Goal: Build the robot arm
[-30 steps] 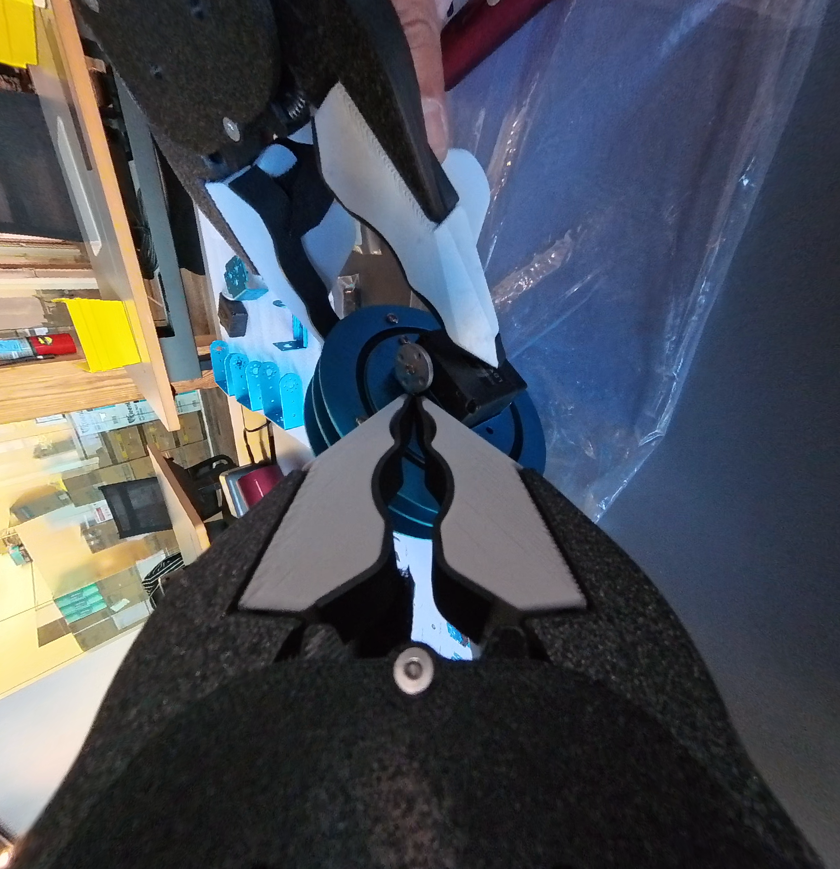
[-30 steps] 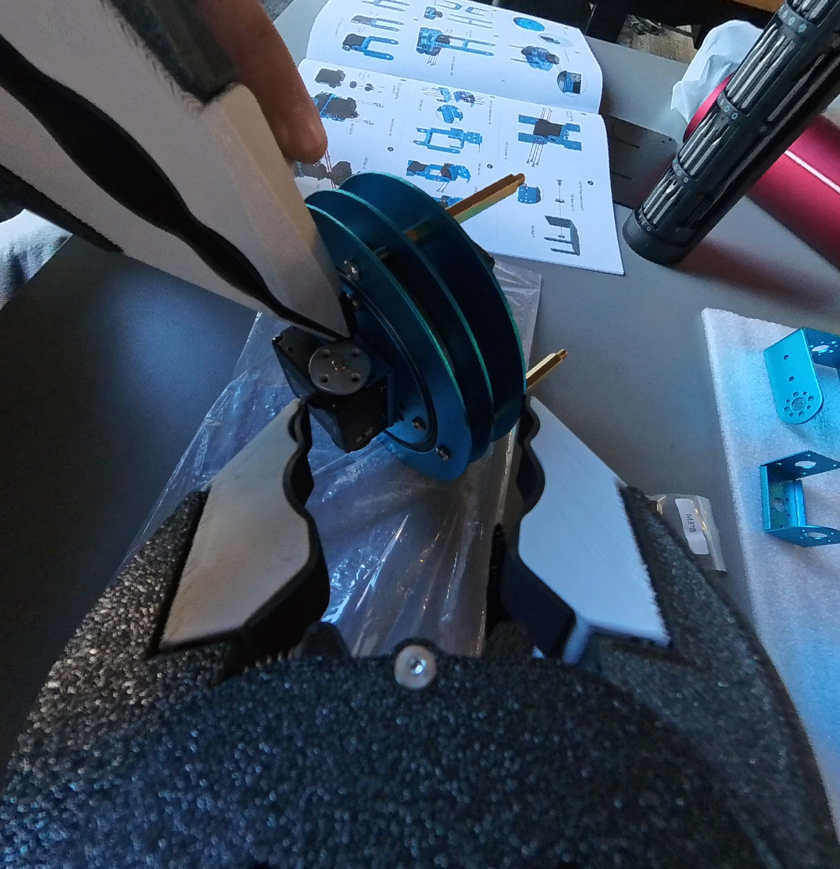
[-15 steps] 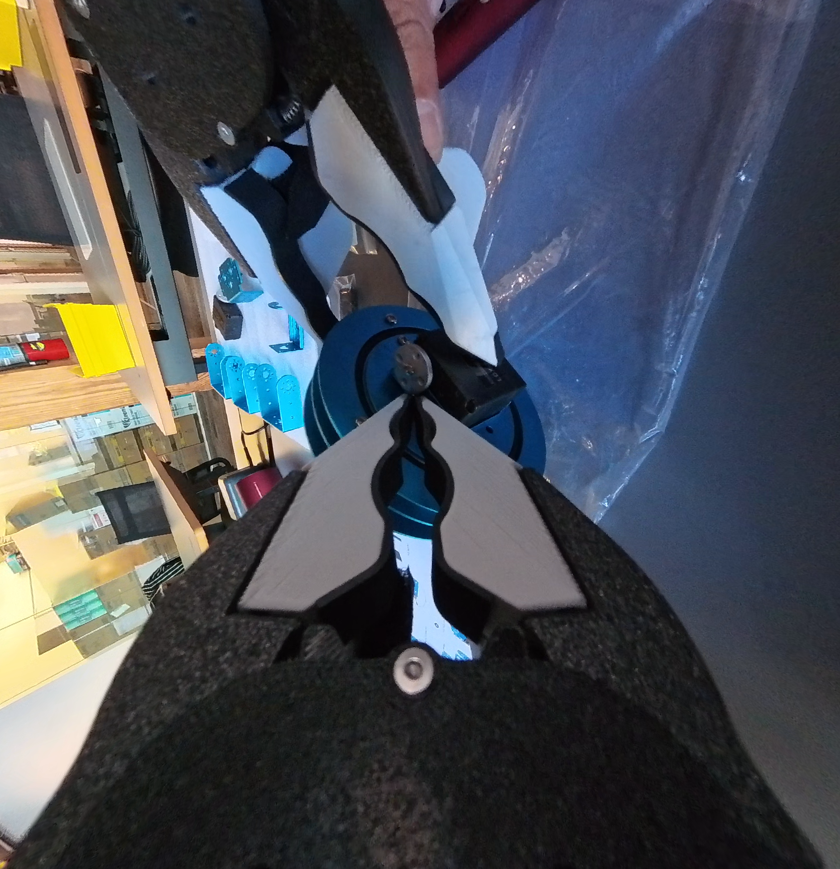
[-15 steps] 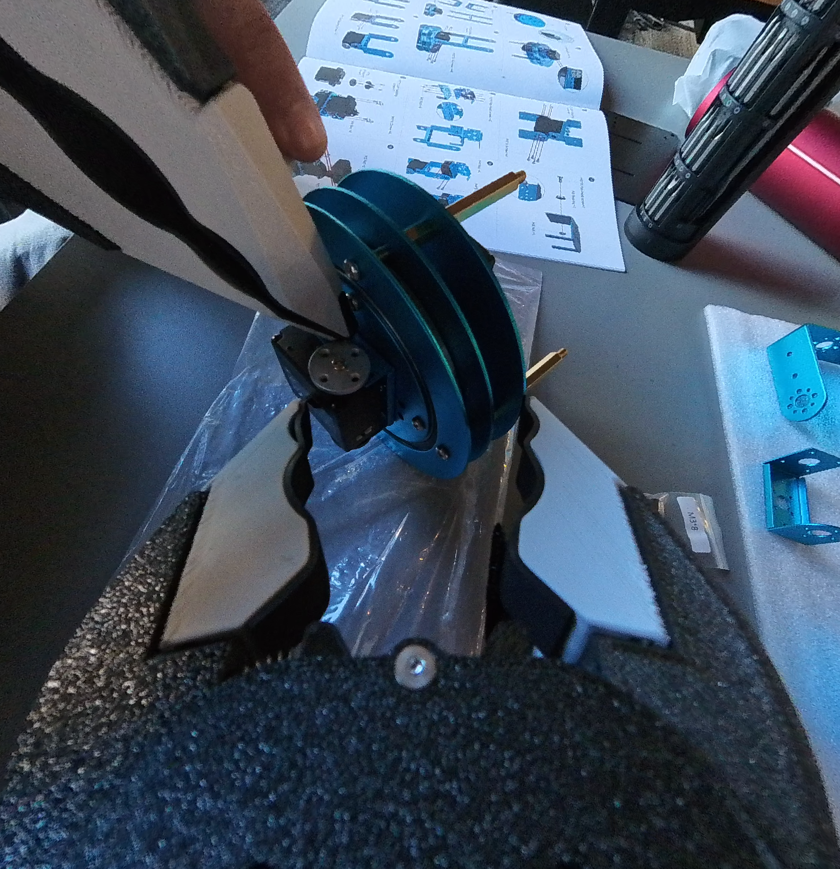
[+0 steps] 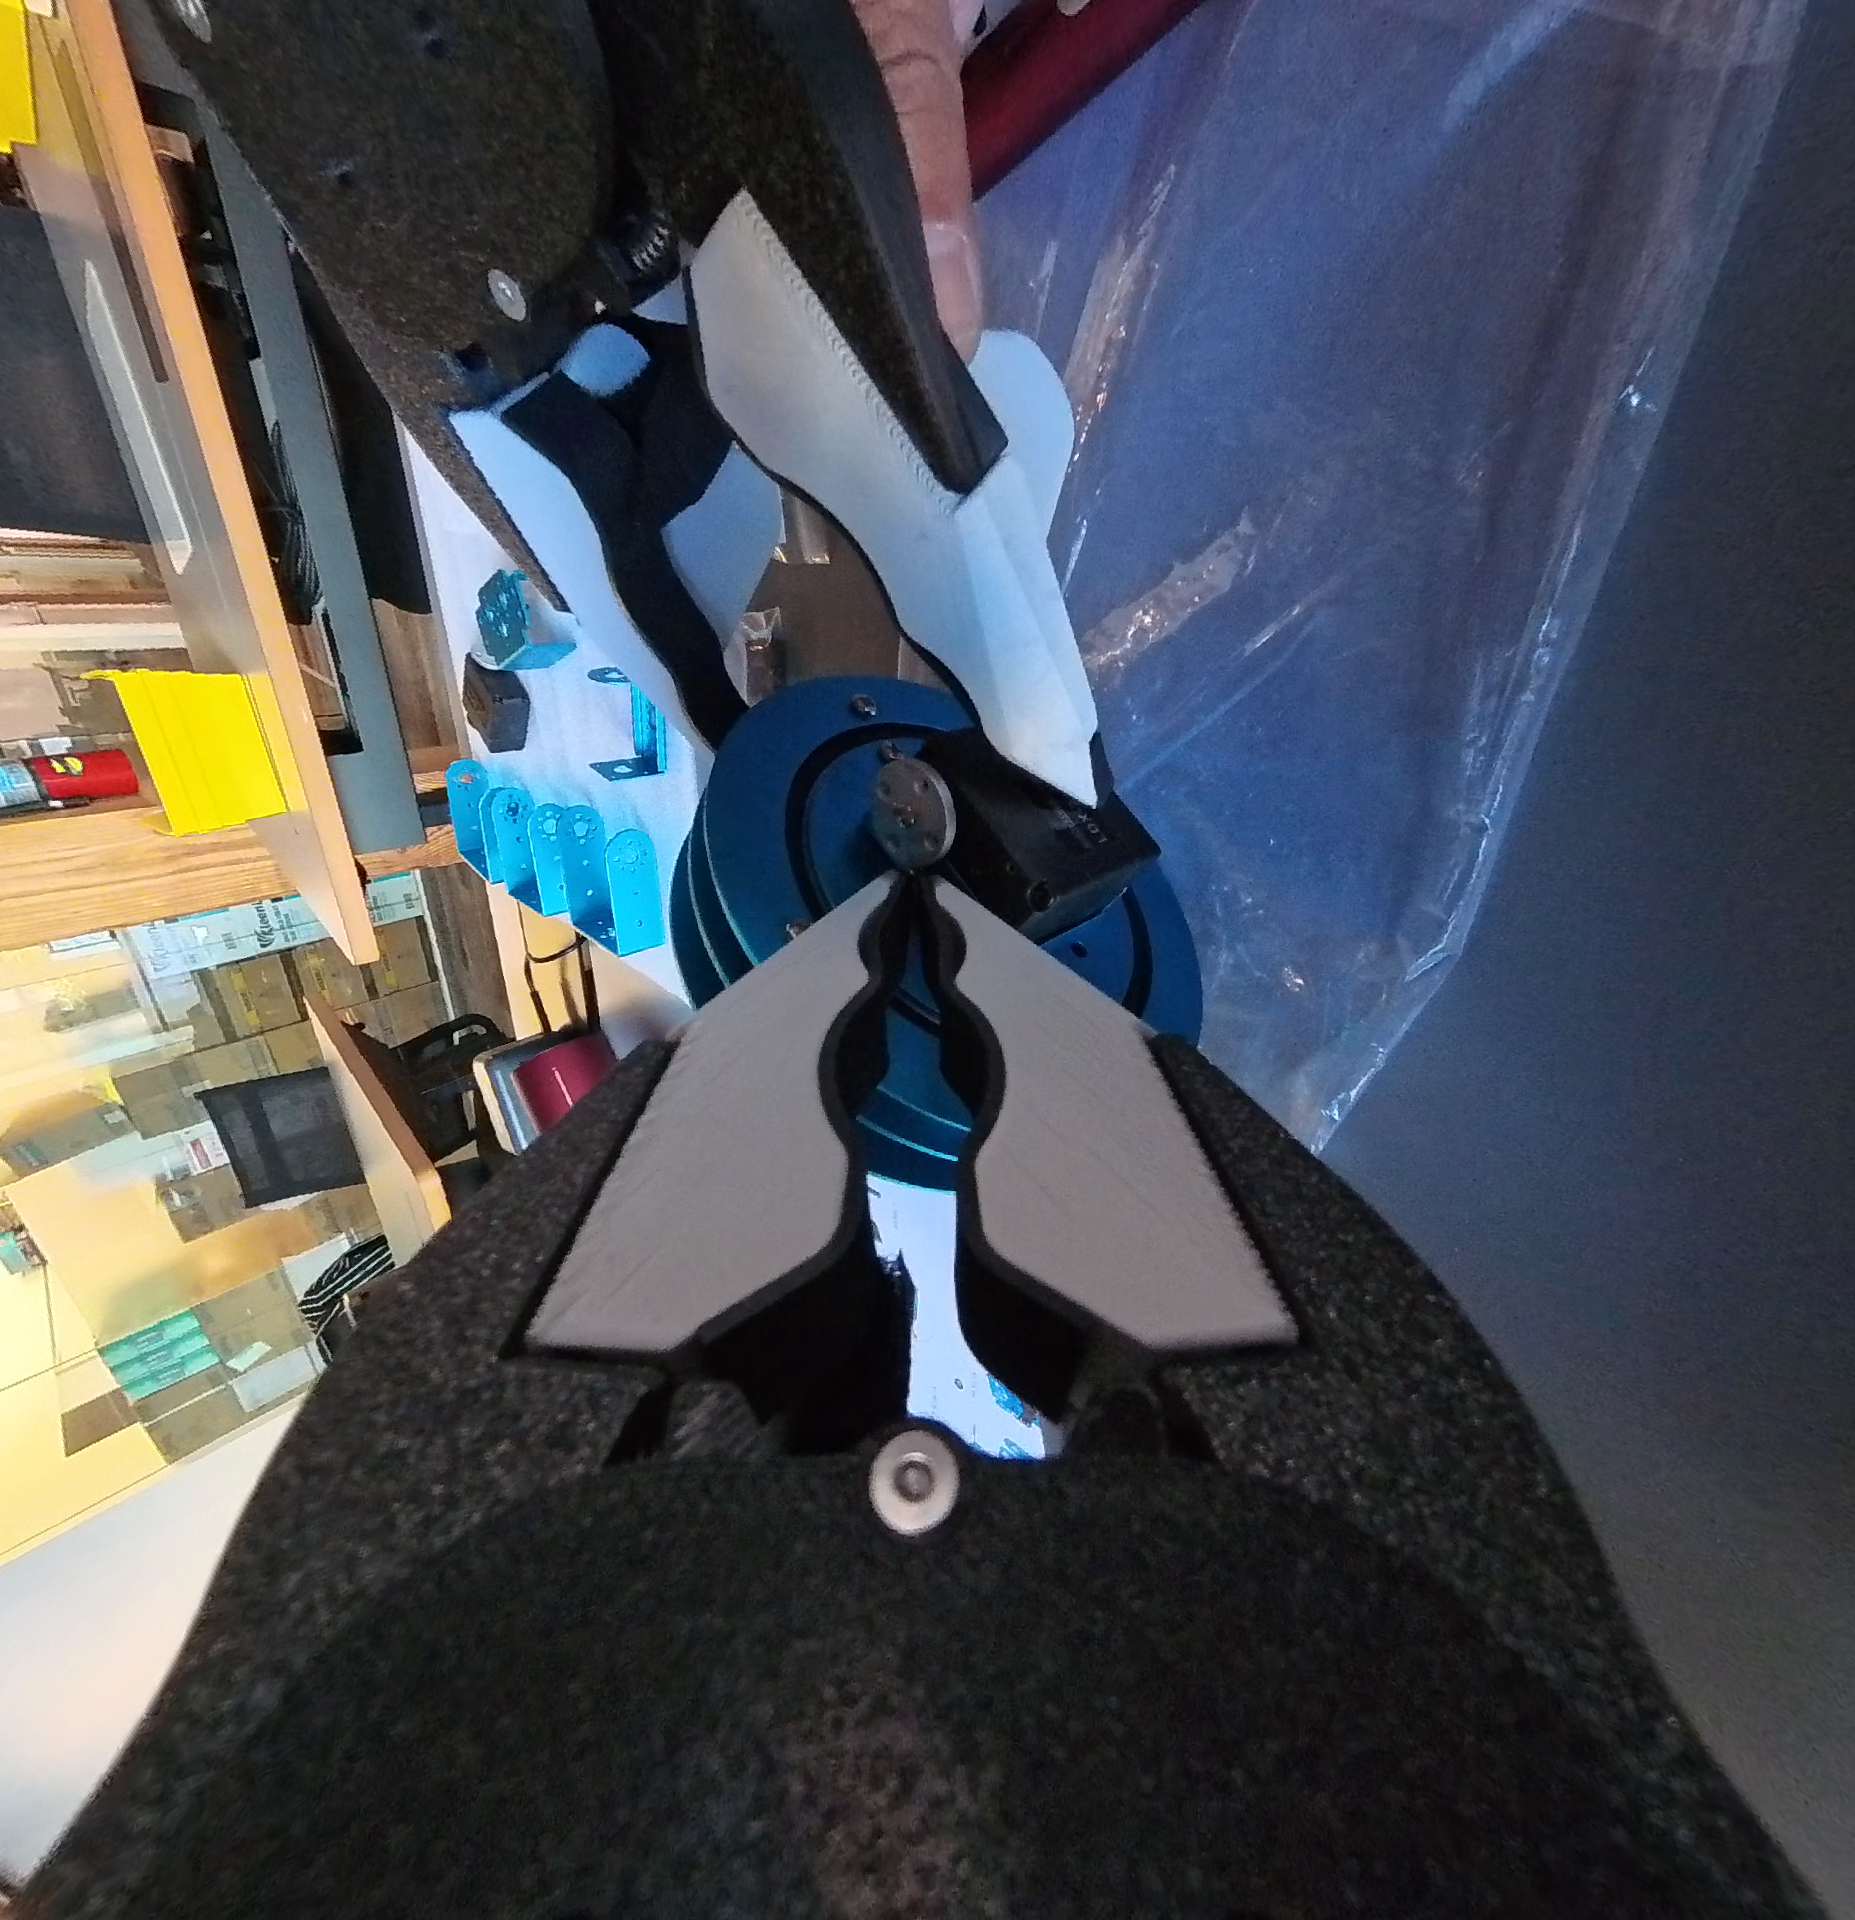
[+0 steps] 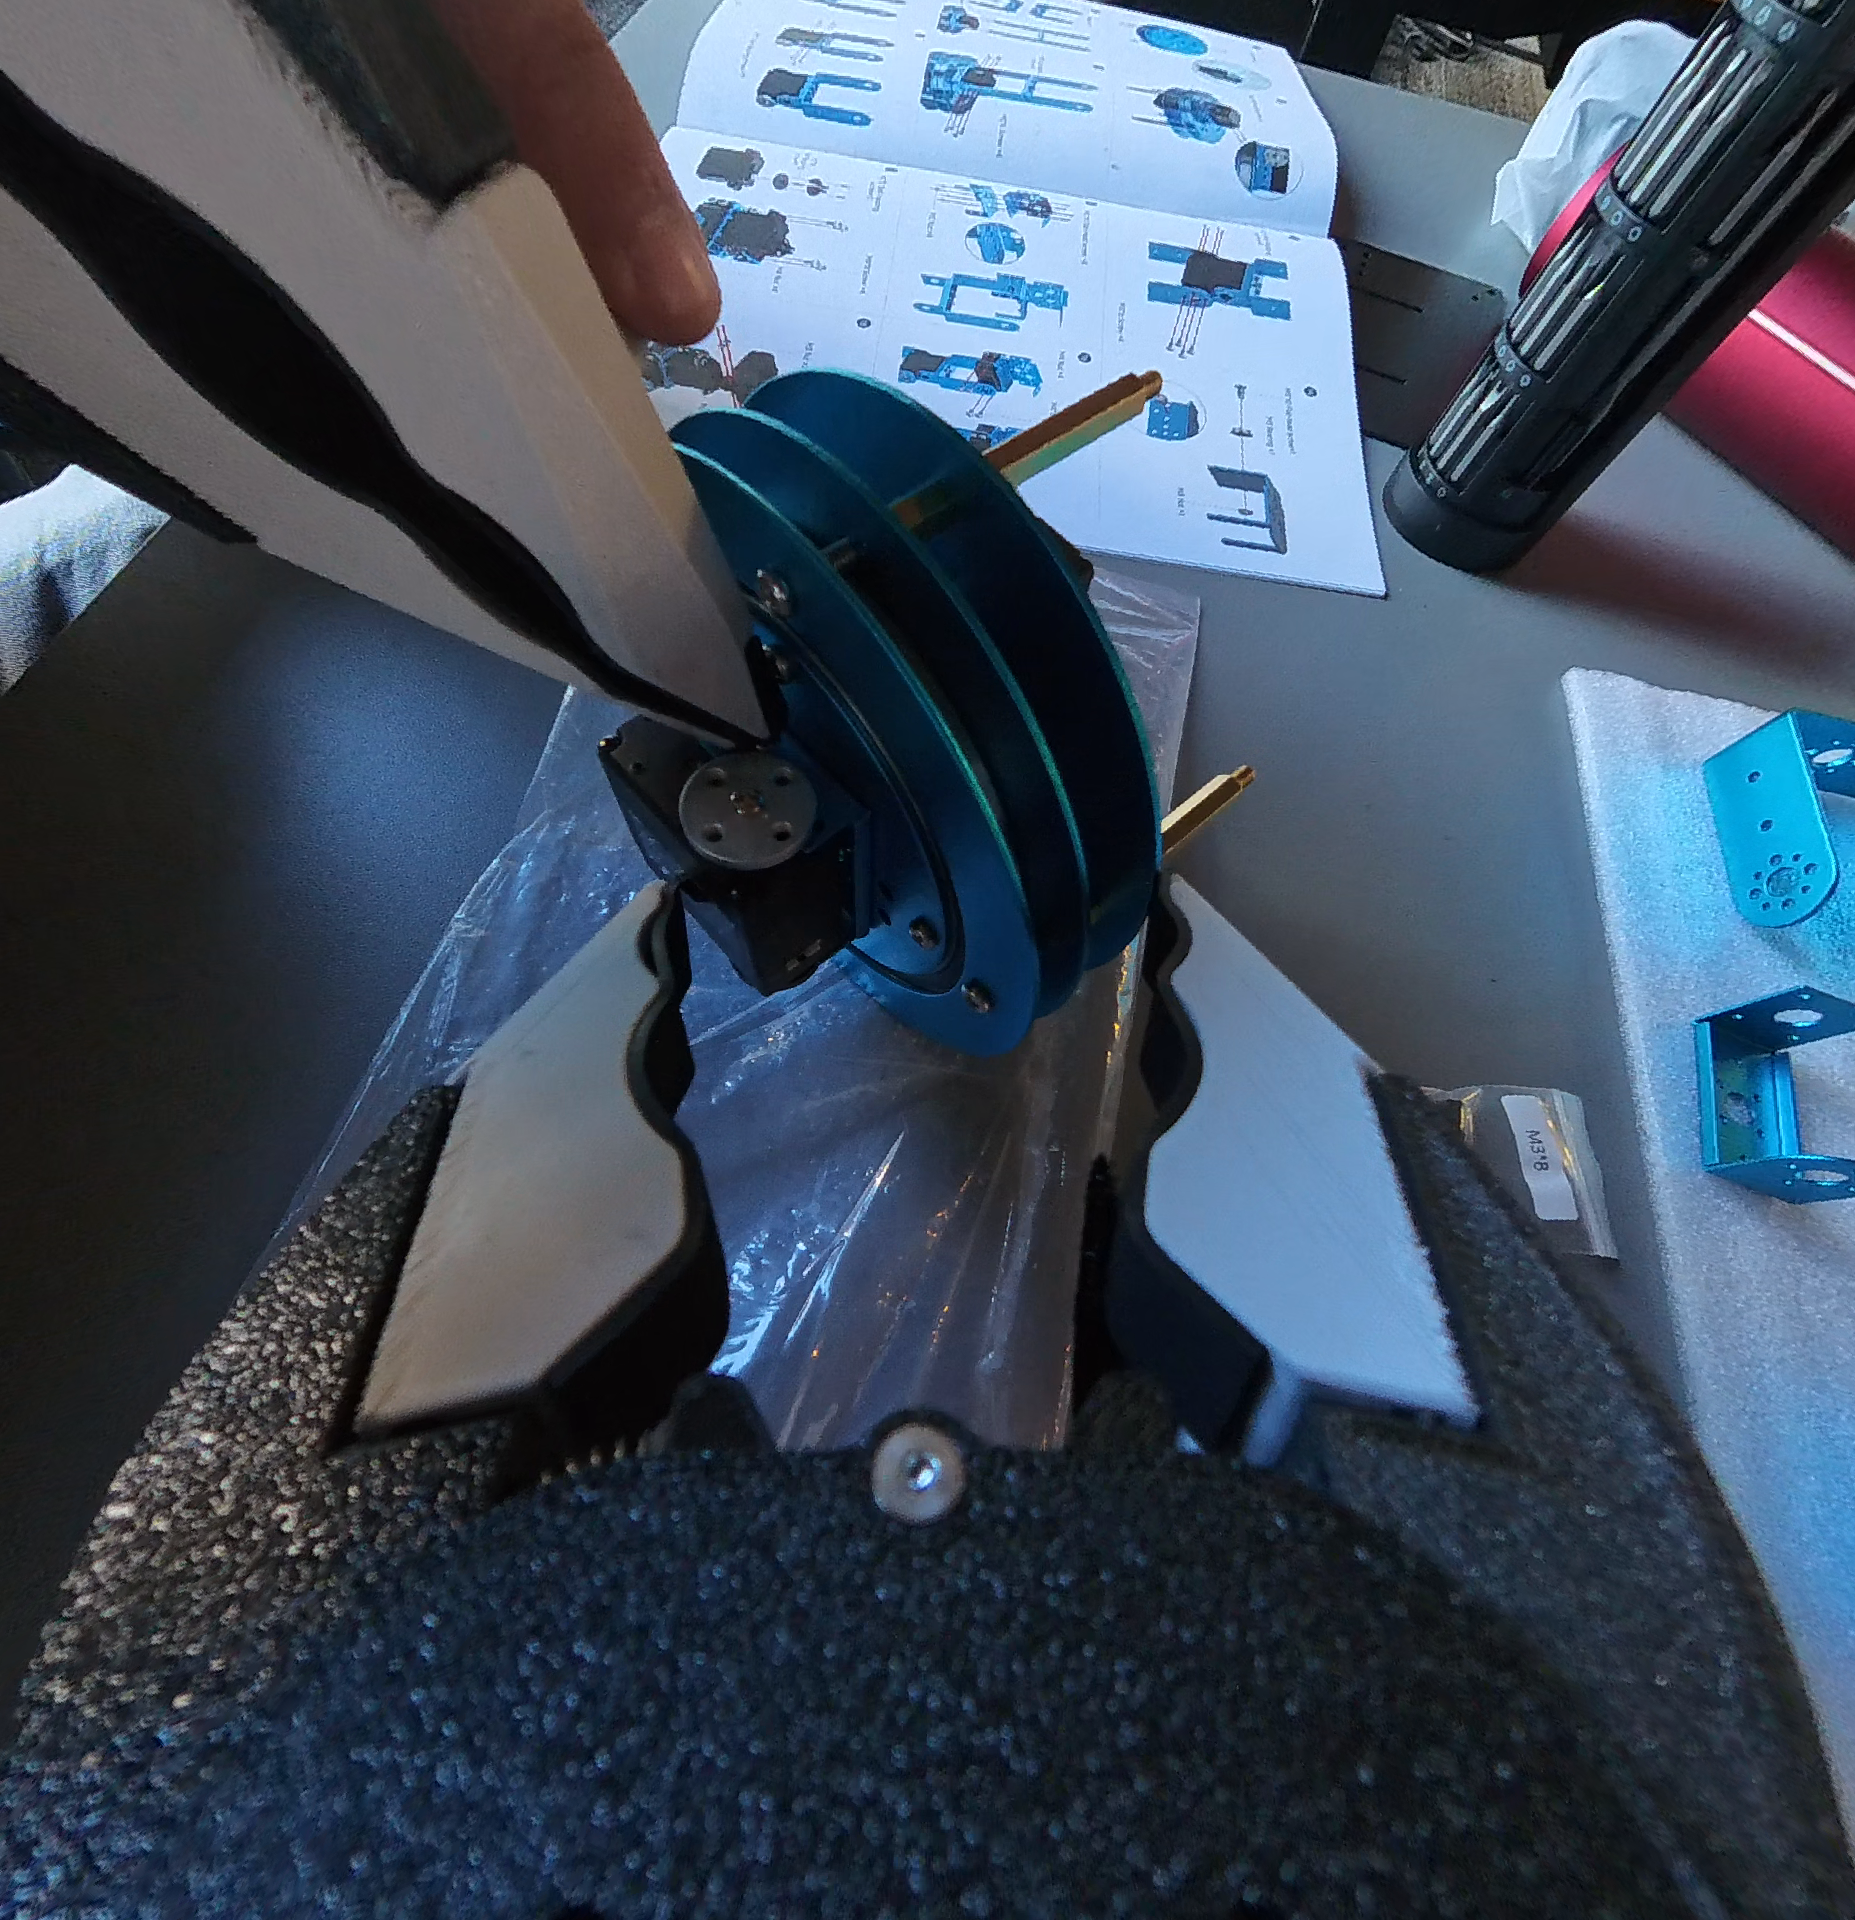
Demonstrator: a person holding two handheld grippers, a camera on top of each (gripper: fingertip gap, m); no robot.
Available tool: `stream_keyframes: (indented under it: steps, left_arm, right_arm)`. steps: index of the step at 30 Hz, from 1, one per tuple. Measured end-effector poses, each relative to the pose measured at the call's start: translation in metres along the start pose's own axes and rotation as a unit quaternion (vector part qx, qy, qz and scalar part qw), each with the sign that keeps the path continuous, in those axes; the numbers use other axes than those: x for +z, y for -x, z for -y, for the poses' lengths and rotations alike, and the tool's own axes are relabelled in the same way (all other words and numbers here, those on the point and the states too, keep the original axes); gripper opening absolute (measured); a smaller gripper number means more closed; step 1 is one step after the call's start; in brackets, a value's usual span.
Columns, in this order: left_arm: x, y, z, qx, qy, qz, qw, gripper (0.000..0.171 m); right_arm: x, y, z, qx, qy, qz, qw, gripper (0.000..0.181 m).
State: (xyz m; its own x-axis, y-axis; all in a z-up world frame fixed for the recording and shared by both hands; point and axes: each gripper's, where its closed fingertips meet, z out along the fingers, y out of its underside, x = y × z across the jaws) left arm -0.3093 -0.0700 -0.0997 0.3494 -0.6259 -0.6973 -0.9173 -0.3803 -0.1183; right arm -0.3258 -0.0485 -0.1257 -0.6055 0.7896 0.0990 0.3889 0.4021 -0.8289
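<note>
A stack of blue metal discs (image 6: 1006, 665) with a black servo (image 6: 788, 925) and a silver horn (image 6: 741, 805) on its face stands tilted on edge over a clear plastic bag (image 6: 902, 1195). Brass standoffs stick out behind it. My right gripper (image 6: 912, 899) straddles this assembly. One finger is against the servo and the other against the rear disc rim, so it clamps it. My left gripper (image 5: 907, 883) is shut, and its tips touch the servo by the horn (image 5: 907, 821). It comes in from the upper left in the right wrist view (image 6: 746, 727).
An open instruction booklet (image 6: 1006, 208) lies behind the assembly. A black ribbed cylinder (image 6: 1588, 291) and a red tube (image 6: 1785, 374) are at the back right. A white foam sheet (image 6: 1650, 935) on the right carries blue brackets (image 6: 1785, 821). A small labelled bag (image 6: 1536, 1153) lies beside it. The tips of one gripper are about 4 centimeters away from the tips of the other. The black ribbed cylinder (image 6: 1588, 291) is about 25 centimeters from both grippers' fingertips.
</note>
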Motion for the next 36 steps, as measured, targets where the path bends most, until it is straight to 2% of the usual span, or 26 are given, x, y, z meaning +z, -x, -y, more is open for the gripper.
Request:
stream_keyframes:
  steps: [11, 19, 25, 28, 30, 31, 34, 36]
  left_arm:
    - [0.0, 0.0, 0.0, 0.017, 0.002, -0.027, 0.999, 0.0]
    - [-0.006, 0.001, 0.001, -0.002, -0.012, -0.017, 1.0, 0.011]
    - [-0.031, 0.003, 0.008, -0.067, -0.08, 0.008, 0.994, 0.028]
    - [-0.045, 0.006, 0.005, -0.178, -0.145, 0.022, 0.973, 0.035]
    - [-0.046, 0.014, -0.006, -0.263, -0.18, 0.055, 0.946, 0.055]
    - [-0.044, 0.016, -0.014, -0.303, -0.189, 0.063, 0.932, 0.057]
    - [-0.032, 0.013, -0.026, -0.382, -0.212, 0.038, 0.899, 0.068]
    - [-0.022, 0.009, -0.03, -0.4, -0.218, 0.009, 0.89, 0.067]
  right_arm:
    - [0.0, 0.0, -0.001, 0.001, 0.001, 0.001, 1.0, 0.088]
    - [0.0, 0.0, -0.001, 0.003, 0.0, 0.002, 1.0, 0.088]
    - [0.0, 0.0, -0.001, 0.006, -0.001, 0.004, 1.0, 0.088]
    - [0.0, 0.0, -0.002, 0.008, -0.001, 0.005, 1.0, 0.088]
    - [0.0, -0.001, -0.002, 0.007, -0.001, 0.006, 1.0, 0.087]
    - [0.0, -0.001, -0.002, 0.007, 0.001, 0.006, 1.0, 0.087]
    - [-0.001, -0.001, -0.003, 0.005, 0.001, 0.004, 1.0, 0.086]
    - [-0.001, -0.001, -0.004, 0.003, 0.001, 0.002, 1.0, 0.085]
